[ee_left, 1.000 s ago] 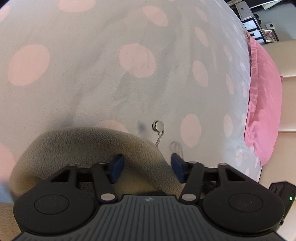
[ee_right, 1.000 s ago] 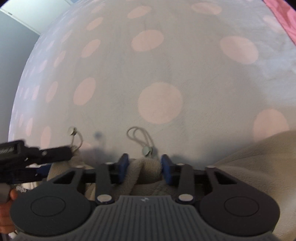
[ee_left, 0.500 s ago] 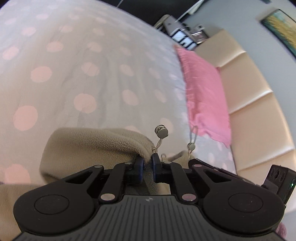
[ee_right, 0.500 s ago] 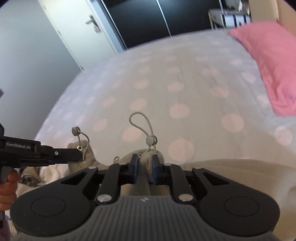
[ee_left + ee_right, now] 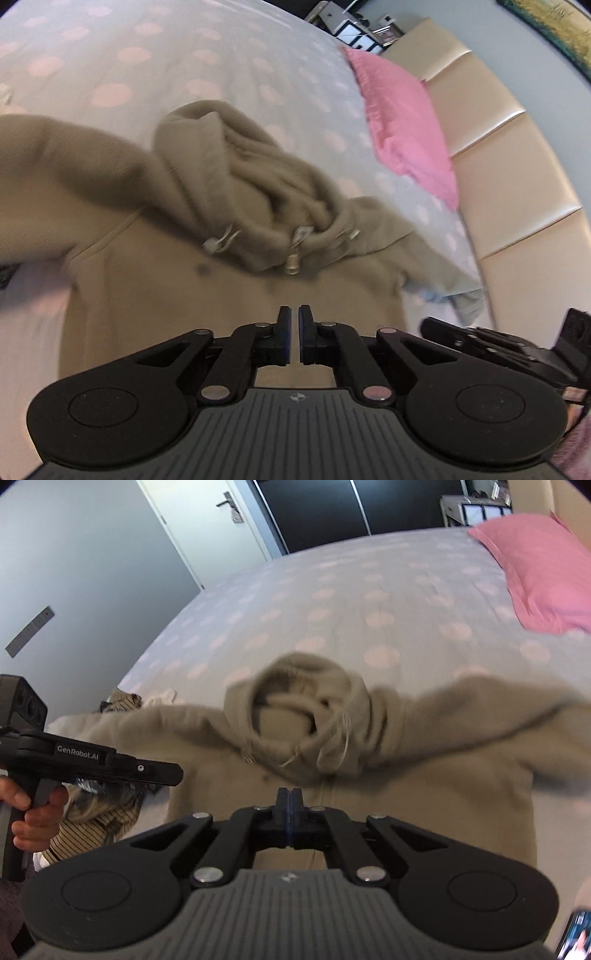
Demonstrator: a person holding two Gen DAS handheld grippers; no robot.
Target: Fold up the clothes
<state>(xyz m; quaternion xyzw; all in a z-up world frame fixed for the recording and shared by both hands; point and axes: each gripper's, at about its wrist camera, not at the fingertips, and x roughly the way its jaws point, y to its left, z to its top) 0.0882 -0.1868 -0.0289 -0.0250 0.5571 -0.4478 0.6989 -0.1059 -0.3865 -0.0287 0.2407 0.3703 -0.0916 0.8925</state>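
Observation:
A beige hoodie (image 5: 177, 302) lies face up on the dotted bed cover (image 5: 147, 55), sleeves spread to both sides. Its hood (image 5: 236, 177) is flopped forward onto the chest, with drawstring toggles (image 5: 291, 263) at the neck. My left gripper (image 5: 294, 314) hovers above the chest, shut with nothing between its pads. In the right wrist view the hoodie (image 5: 424, 797) and the hood (image 5: 295, 709) look blurred. My right gripper (image 5: 290, 794) is shut and empty above the chest. The left gripper (image 5: 177, 773) shows at the left edge, held by a hand (image 5: 33, 812).
A pink pillow (image 5: 402, 122) lies against the padded cream headboard (image 5: 517, 184). A striped garment (image 5: 92, 823) is crumpled at the bed's left edge. A white door (image 5: 192, 528) and a dark wardrobe stand beyond the bed. Dotted cover stretches bare beyond the hood.
Both grippers closed on the hood's edge, carried it back over the hoodie's chest and rose. Now the hood lies on the chest and both grippers are shut and empty above it.

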